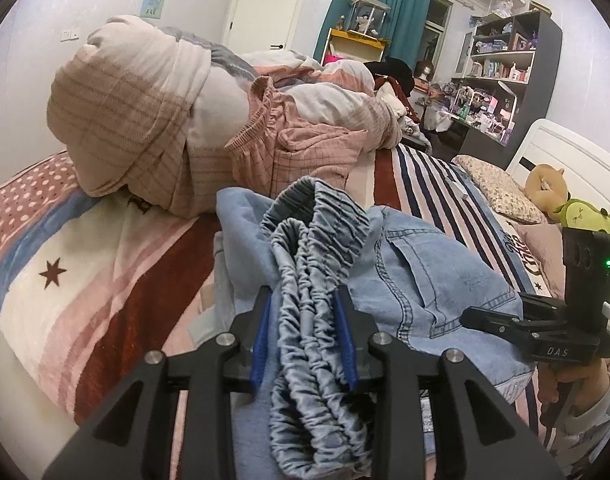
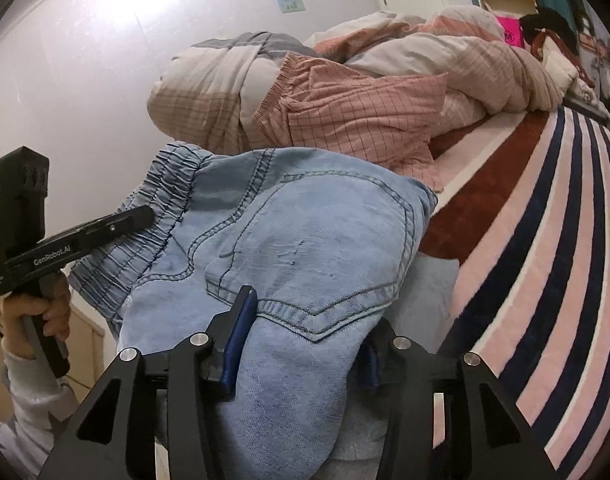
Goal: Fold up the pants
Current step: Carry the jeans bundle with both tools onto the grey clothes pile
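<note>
The denim pants (image 2: 305,232) lie bunched on the striped bedspread (image 2: 545,240), in front of the pink checked garment (image 2: 357,120). Our left gripper (image 1: 305,336) pinches the gathered elastic waistband (image 1: 317,248). Our right gripper (image 2: 301,340) straddles the pocket cloth, fingers spread. We judge a fold is being laid down; next, let go and smooth. Both grippers tilt downward.

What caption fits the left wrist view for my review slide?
Left tool clamps the gathered elastic waistband of light-blue denim pants over a striped bed.
</note>
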### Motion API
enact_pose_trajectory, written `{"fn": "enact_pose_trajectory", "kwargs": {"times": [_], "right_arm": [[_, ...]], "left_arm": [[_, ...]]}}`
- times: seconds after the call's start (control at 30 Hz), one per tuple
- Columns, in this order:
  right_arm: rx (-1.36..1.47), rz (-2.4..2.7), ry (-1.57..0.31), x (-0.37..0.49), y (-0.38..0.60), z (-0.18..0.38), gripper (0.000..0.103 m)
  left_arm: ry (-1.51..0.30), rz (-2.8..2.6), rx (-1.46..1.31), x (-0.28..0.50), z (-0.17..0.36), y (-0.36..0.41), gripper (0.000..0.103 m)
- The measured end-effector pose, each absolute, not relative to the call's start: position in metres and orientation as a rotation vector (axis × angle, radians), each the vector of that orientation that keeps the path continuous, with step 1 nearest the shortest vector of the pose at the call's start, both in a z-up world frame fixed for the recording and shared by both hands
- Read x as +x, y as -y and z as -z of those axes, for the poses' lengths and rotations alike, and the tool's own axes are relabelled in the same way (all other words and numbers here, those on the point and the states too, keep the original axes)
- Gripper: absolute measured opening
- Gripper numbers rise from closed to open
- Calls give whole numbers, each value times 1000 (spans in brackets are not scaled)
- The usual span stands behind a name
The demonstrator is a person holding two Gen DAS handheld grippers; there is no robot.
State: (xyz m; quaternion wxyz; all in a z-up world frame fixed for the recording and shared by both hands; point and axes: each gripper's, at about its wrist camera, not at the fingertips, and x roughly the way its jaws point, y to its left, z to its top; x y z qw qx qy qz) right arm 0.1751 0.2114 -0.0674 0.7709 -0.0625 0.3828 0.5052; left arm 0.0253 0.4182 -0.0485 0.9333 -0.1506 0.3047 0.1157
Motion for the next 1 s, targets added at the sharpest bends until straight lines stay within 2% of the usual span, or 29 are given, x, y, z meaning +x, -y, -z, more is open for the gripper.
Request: {"fn": "enact_pose_trajectory", "kwargs": {"times": [0.4,0.5,0.57,0.6,0.77,0.97,1.0], "right_arm": [[-195,-1057,-789,158,-209,51,42],[-194,-1052,-785,154,-203,46,42],[-190,-1051,-782,152,-199,42,42],[-187,-1051,-780,151,-196,40,43],[-189,-1050,-754,140,-182,26,43],[-177,-1055,-728,128,-161,15,51],[-177,-1056,-723,125,-155,14,55]], "left_arm": [[-642,-303,-274,21,41,-406,31],[-636,-330,-252,16,34,-401,36],[-623,-334,-245,11,28,-397,48],[-616,-337,-238,9,25,-395,51],[-589,-346,-206,-2,9,-378,53],[-573,-341,-196,-11,-1,-354,60],[-570,-334,-194,-12,-2,-349,60]]}}
